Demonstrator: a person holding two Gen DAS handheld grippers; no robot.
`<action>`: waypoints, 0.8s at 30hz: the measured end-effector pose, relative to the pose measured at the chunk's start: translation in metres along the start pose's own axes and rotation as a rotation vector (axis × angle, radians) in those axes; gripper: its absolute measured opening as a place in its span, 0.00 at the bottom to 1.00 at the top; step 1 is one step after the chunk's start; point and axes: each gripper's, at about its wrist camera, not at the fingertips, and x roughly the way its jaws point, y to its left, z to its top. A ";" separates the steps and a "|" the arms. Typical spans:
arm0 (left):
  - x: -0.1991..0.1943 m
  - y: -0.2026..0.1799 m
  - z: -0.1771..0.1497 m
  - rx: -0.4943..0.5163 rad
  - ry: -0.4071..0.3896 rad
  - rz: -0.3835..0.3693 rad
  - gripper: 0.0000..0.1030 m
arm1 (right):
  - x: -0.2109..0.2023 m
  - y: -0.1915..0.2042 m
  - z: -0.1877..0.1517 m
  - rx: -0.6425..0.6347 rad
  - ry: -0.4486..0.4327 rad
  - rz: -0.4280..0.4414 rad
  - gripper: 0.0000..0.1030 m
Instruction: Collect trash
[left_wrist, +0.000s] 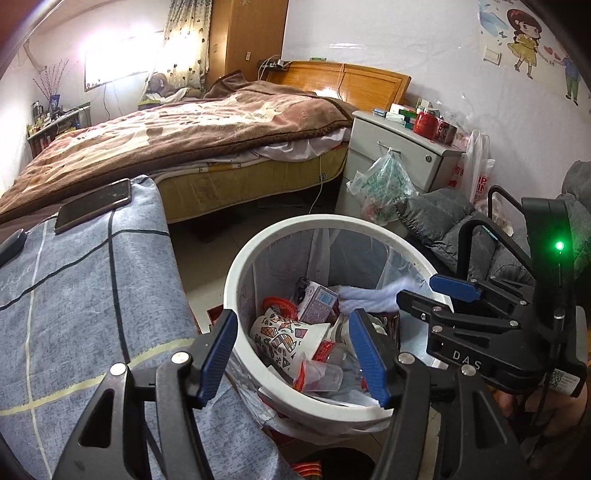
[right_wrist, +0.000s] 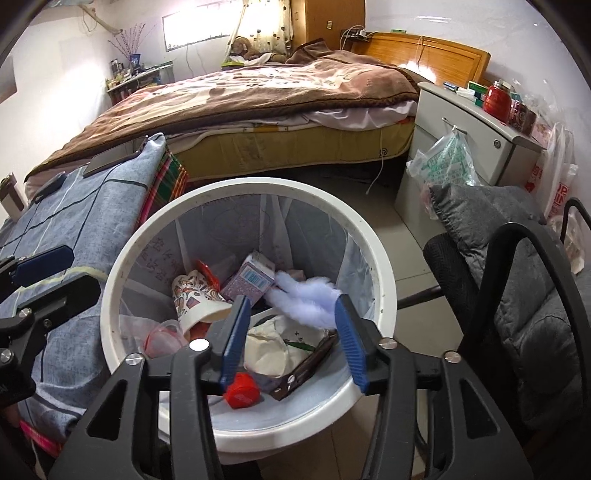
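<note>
Right now 2 grippers hang over 1 white trash bin (right_wrist: 384, 280) w/ a clear liner, on the floor between a blue-grey checked cloth (left_wrist: 85, 295) and a grey padded chair (right_wrist: 524, 295). Left gripper (left_wrist: 295, 352): blue pads apart, nothing between them, one pad outside the rim, the other over the trash. Right gripper (right_wrist: 291, 332): jaws also apart, gripping nothing; a blurred pale lilac fluffy piece (right_wrist: 306, 297) sits just past its tips, inside the bin, touching or not I can't tell. In the bin: 1 patterned paper cup (right_wrist: 195, 299) on its side, 1 pink carton (right_wrist: 251, 282) w/ a blue label, text too small to read, 1 red cap (right_wrist: 242, 391), 1 crumpled white wrapper (right_wrist: 273, 343). 1 phone (left_wrist: 94, 205) lies on the cloth. "DAS" reads on the right gripper's body in the left wrist view. 1 bed (right_wrist: 258, 99), 1 nightstand (right_wrist: 465, 122).
</note>
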 end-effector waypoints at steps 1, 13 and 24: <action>-0.002 0.000 -0.001 -0.002 -0.004 0.006 0.63 | -0.002 0.001 -0.001 0.000 -0.006 0.004 0.49; -0.046 0.009 -0.020 -0.026 -0.092 0.073 0.67 | -0.038 0.007 -0.018 0.051 -0.105 -0.031 0.49; -0.081 0.011 -0.055 -0.028 -0.147 0.133 0.67 | -0.080 0.038 -0.048 0.054 -0.219 -0.050 0.49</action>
